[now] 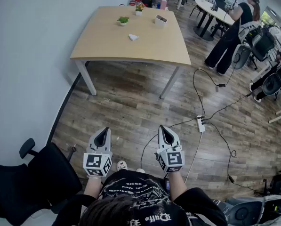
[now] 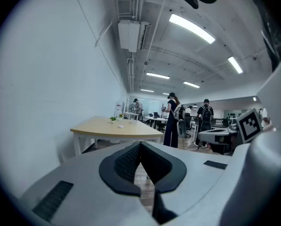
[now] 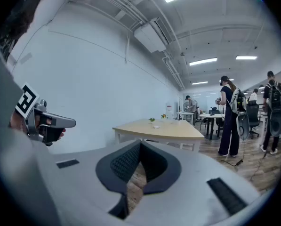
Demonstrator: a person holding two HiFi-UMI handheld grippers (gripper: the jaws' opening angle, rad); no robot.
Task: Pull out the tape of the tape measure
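Note:
Both grippers are held low in front of the person, over the wood floor and well short of the wooden table [image 1: 149,46]. My left gripper [image 1: 101,133] is shut with nothing between its pads. My right gripper [image 1: 164,130] is likewise shut and empty. In the left gripper view the jaws [image 2: 140,145] meet at the tips; so do those in the right gripper view [image 3: 140,144]. On the table lie a small white object [image 1: 133,37] and a white container [image 1: 161,20]. I cannot make out a tape measure among them.
Two small potted plants [image 1: 123,20] stand on the table. A black office chair [image 1: 32,178] is at the near left by the white wall. A power strip [image 1: 201,123] and cables trail across the floor at right. A person [image 1: 229,36] stands at the far right near other desks.

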